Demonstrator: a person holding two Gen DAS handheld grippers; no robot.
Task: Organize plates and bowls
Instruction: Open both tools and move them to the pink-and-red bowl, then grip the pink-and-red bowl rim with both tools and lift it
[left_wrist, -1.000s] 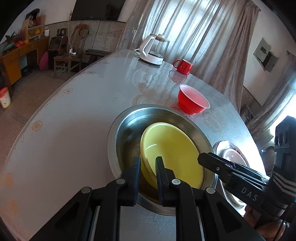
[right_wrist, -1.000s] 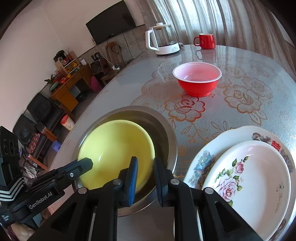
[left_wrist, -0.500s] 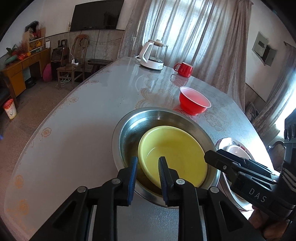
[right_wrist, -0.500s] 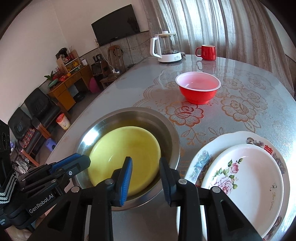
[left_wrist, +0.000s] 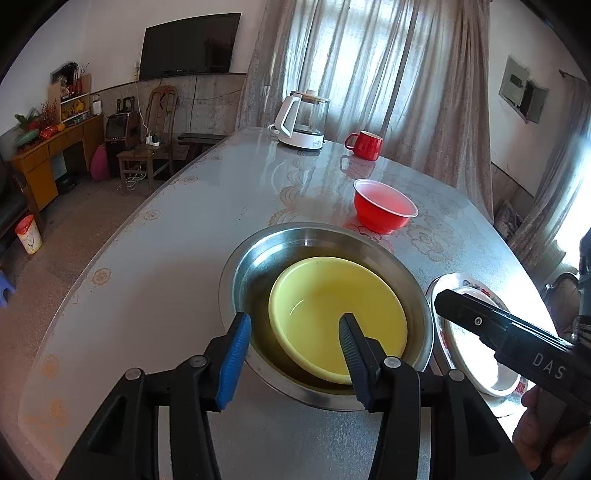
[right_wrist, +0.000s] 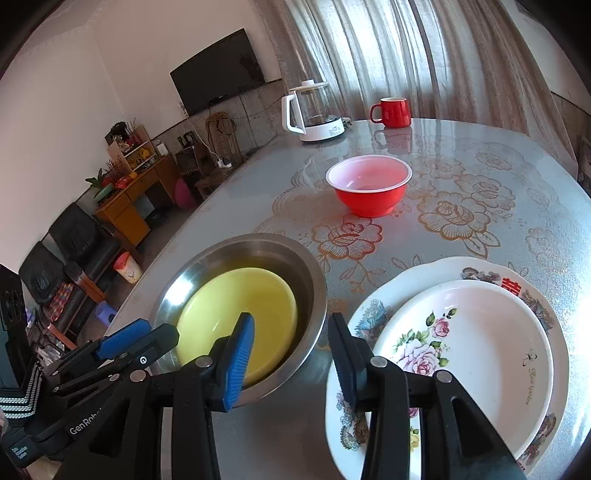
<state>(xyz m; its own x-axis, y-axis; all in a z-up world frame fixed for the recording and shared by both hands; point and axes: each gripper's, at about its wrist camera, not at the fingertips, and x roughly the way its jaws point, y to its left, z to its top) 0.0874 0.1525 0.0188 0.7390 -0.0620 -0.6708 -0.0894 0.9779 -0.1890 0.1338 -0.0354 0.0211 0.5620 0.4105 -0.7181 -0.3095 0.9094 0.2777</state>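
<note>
On the bench (right_wrist: 498, 155), yellow bowl (left_wrist: 336, 314) sits nested in steel basin (left_wrist: 258, 258); floral plate (right_wrist: 476, 347) stacked on larger plate (right_wrist: 373, 310). Red bowl (right_wrist: 369, 188) stands apart, judged still unsorted. Left gripper (left_wrist: 295, 328) and right gripper (right_wrist: 291, 339): jaws opening, nothing clamped. Legible: "DAS", "GenRob…", "Rose Garden" on the floral plate.

Daylight through pale curtains (left_wrist: 369, 74); a dark television (left_wrist: 190, 46) hangs on the wall.
</note>
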